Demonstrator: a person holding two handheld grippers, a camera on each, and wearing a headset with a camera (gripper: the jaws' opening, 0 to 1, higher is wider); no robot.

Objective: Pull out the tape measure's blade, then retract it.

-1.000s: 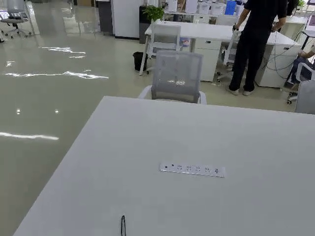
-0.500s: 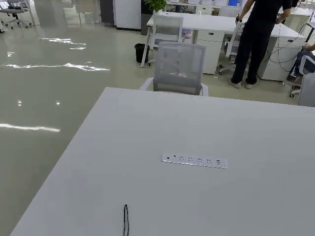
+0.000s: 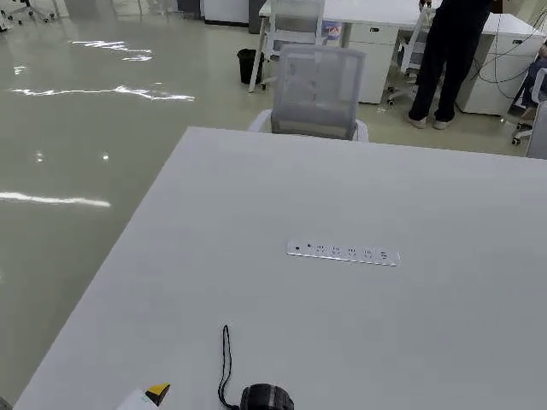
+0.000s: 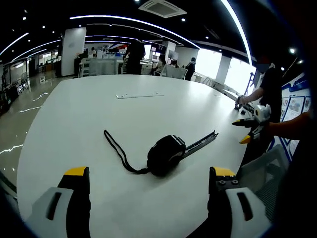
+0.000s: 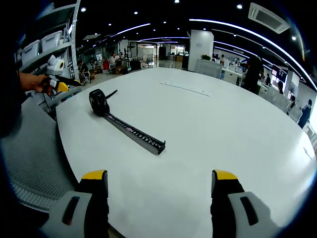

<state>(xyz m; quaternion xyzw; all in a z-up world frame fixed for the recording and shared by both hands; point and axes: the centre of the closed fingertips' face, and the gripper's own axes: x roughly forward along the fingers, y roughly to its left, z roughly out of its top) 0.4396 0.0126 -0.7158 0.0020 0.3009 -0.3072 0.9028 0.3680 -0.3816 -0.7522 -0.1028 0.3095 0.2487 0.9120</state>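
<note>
The left gripper [image 4: 149,172] and the right gripper [image 5: 159,174] are both wide open and empty. The tape measure case [image 4: 166,154] lies on the white table [image 4: 74,114], near the left gripper at 12 o'clock. Its blade [image 4: 198,145] runs toward 2 o'clock. The blade's hook [image 5: 159,147] is at 12 o'clock from the right gripper.

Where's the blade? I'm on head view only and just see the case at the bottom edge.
Observer: Already out. In the right gripper view the blade lies flat on the table, running from the tape measure.
Operator: Anything holding it?
Observer: No. The right gripper is open, short of the blade's hook end.
Operator: Left one?
Observer: The left gripper is open too, the tape measure ahead of its jaws, not touched.
</note>
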